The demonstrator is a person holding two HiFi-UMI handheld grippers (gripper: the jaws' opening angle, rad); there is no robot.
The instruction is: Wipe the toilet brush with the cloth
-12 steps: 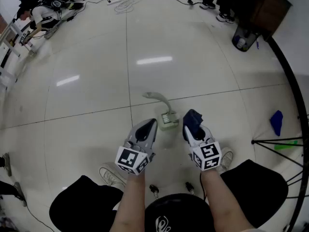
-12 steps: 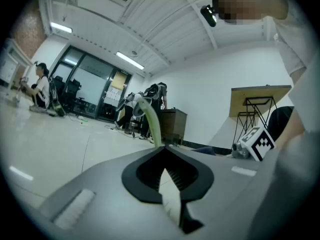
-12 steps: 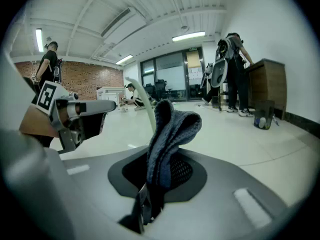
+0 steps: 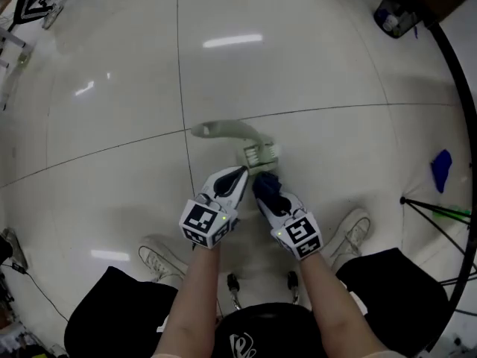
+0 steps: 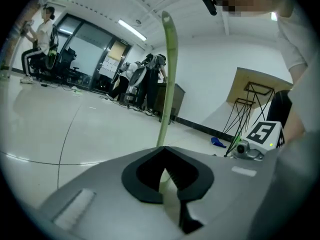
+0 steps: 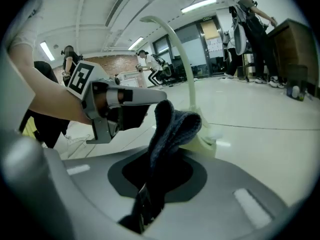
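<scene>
Pale-green toilet brush (image 4: 258,155), curved-handled, sits clamped in left gripper (image 4: 241,173); right gripper (image 4: 261,192) pinches dark-blue cloth (image 4: 270,186).

The right gripper (image 6: 145,209) clamps the dark cloth (image 6: 172,126), whose bunched end seems to touch the pale toilet brush (image 6: 200,143).
</scene>
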